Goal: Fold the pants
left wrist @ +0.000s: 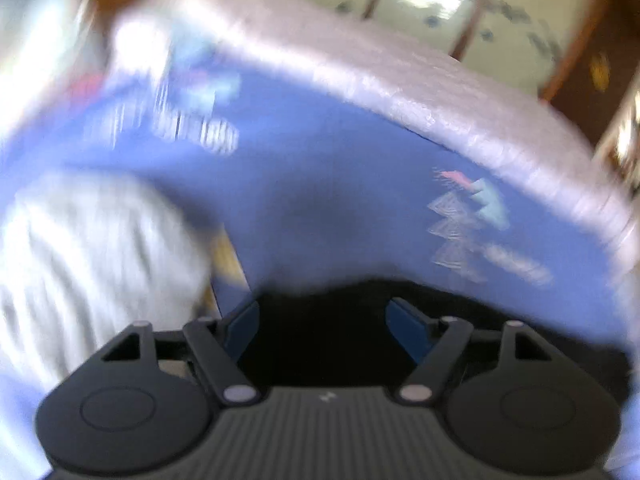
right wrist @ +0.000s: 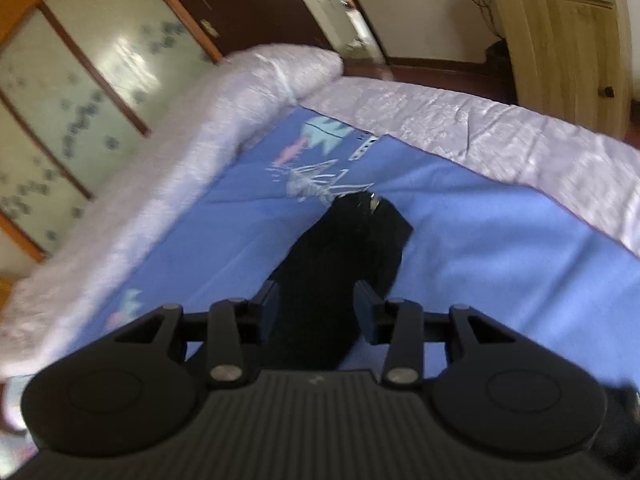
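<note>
Two grippers are over a bed (right wrist: 500,136) covered with a pale quilt, on which a blue printed sheet (right wrist: 480,248) lies as the folding surface. The pants (right wrist: 352,240), black, lie on that sheet; in the right wrist view one narrow length runs from between the fingers toward a far end showing a small metal fastener. The right gripper (right wrist: 316,308) has its fingers partly spread with the black cloth passing between them; the pads appear to sit against the fabric on both sides, so it is judged to be pinching the pants. The left gripper (left wrist: 322,320) has its fingers wide apart, with dark cloth (left wrist: 360,320) lying below and beyond them; no pad is seen pressing on it, and the view is heavily blurred. A grey striped mass (left wrist: 92,256) at the left of that view cannot be identified. Judgement: the step in hand is carrying or laying one part of the pants across to form a fold, with the left side free. The next move calls for setting the held part down flat and aligned on the rest of the garment, then parting the right fingers without dragging the cloth.
</note>
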Demonstrator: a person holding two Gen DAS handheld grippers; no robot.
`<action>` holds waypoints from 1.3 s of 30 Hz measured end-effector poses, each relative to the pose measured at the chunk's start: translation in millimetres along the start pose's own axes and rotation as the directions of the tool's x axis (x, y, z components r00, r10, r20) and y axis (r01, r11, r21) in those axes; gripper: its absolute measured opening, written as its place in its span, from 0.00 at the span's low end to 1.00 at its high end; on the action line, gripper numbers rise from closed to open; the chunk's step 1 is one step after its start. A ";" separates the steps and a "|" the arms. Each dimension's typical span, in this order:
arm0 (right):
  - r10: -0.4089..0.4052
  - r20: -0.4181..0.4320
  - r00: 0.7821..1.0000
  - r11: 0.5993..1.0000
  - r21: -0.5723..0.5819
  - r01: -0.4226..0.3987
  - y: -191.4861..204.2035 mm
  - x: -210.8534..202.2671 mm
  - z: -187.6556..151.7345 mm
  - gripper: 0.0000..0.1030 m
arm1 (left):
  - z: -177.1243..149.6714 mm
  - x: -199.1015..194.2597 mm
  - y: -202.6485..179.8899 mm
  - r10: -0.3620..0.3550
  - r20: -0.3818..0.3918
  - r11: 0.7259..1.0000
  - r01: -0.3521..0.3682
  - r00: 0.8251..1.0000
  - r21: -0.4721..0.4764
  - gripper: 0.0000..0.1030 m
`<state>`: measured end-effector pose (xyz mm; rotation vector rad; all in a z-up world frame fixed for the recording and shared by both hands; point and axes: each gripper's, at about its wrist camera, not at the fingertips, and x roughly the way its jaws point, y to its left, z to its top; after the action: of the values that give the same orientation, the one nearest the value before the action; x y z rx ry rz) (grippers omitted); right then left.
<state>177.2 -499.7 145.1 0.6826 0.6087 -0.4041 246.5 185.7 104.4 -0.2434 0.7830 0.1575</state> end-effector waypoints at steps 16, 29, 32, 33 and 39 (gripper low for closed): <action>-0.378 -0.109 0.919 0.922 -0.139 0.363 43.1 210.4 25.7 0.47 | -38.0 121.9 -59.8 -0.056 -0.154 0.764 0.142 0.986 0.629 0.17; -0.159 0.034 0.987 0.987 0.020 0.159 2.7 42.6 34.9 0.09 | -57.7 -44.1 -54.7 -0.187 0.095 0.782 0.089 0.978 0.617 0.10; -0.078 0.046 0.996 0.989 0.126 0.072 -47.0 -24.0 18.0 0.09 | -92.1 -100.6 -40.6 -0.211 0.122 0.780 0.092 0.970 0.619 0.10; -0.056 0.042 0.998 0.985 0.164 0.048 -69.1 -48.2 8.3 0.09 | -105.0 -116.2 -34.7 -0.213 0.122 0.783 0.095 0.969 0.615 0.10; 0.002 -0.013 1.000 0.949 0.315 0.002 -185.8 -147.8 -72.5 0.09 | -187.5 -168.3 -5.7 -0.189 0.025 0.816 0.143 0.982 0.560 0.11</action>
<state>-61.0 -559.9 109.1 0.9920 0.5617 -0.5029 3.2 120.4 97.3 0.2520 0.6918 -0.2311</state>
